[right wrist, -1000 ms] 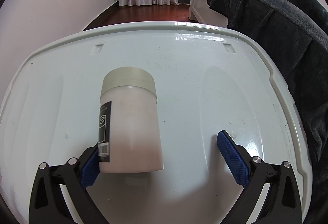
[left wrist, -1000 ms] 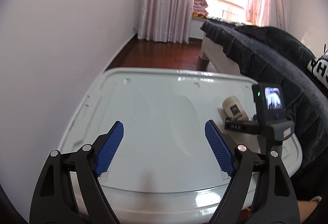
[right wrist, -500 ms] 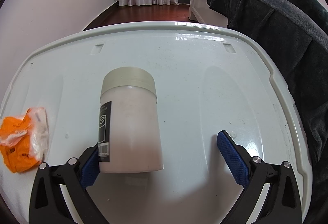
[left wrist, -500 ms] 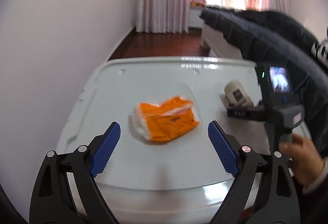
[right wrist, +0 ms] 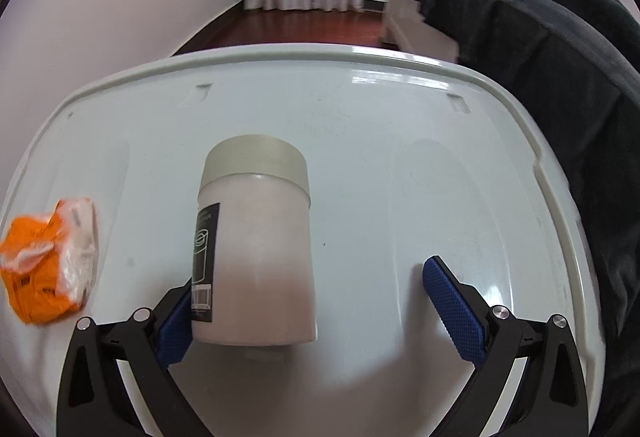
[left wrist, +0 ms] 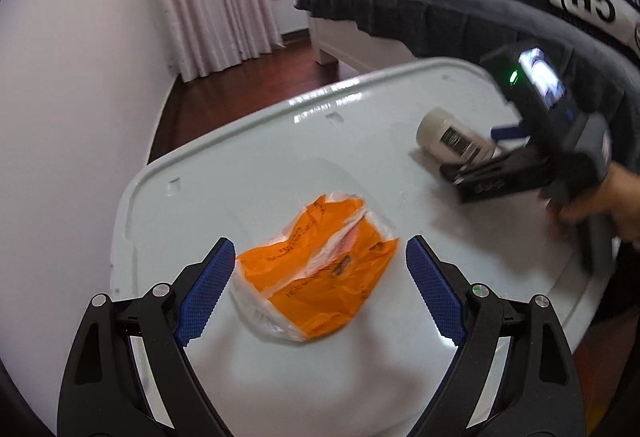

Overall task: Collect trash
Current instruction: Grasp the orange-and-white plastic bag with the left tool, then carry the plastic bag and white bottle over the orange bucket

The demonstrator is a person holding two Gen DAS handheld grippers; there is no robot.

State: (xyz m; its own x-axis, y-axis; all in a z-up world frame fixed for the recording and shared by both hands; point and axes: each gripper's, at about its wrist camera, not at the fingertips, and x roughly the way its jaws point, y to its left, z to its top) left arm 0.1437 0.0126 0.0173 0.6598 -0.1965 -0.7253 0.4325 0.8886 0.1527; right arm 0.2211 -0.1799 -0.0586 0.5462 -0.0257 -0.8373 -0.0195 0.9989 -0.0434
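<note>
with the left gripper (left wrist: 318, 289) spread around the orange wrapper (left wrist: 320, 273) on the white lid (left wrist: 280, 157), contact is seemingly not yet made, so slippage of thin film is risked.

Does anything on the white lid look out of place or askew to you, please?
Two things. A crumpled orange wrapper lies loose on the lid, between the open left tool's fingers. A jar lies on its side, resting against one finger of the open right tool. Nothing looks spilled.
</note>
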